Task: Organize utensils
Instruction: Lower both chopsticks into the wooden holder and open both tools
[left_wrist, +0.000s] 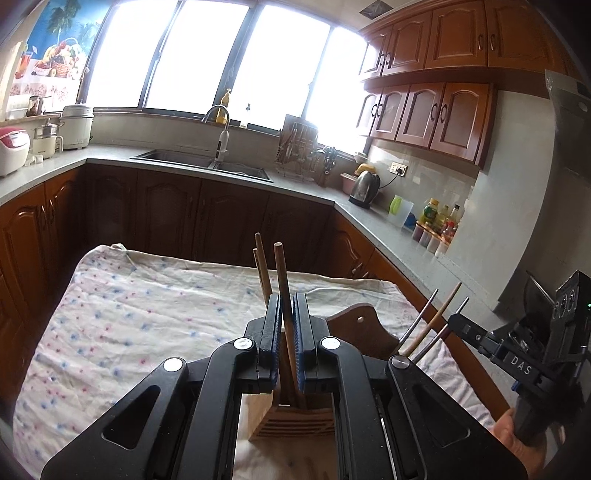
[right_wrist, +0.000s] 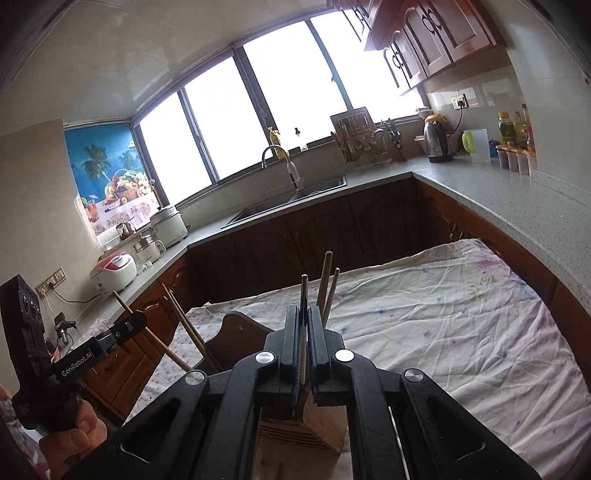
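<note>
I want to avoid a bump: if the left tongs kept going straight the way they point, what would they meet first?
Most likely the wooden utensil holder, right below and ahead of the left tongs, which are shut on a wooden chopstick. Beyond it lies only the cloth-covered table. Depth is hard to judge here.

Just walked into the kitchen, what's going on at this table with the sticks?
A person holds a gripper in each hand over a wooden utensil holder on the cloth-covered table. The left gripper is shut on a wooden chopstick, the right gripper on a thin metal one. Both sticks point down into the holder, where others already stand.
</note>
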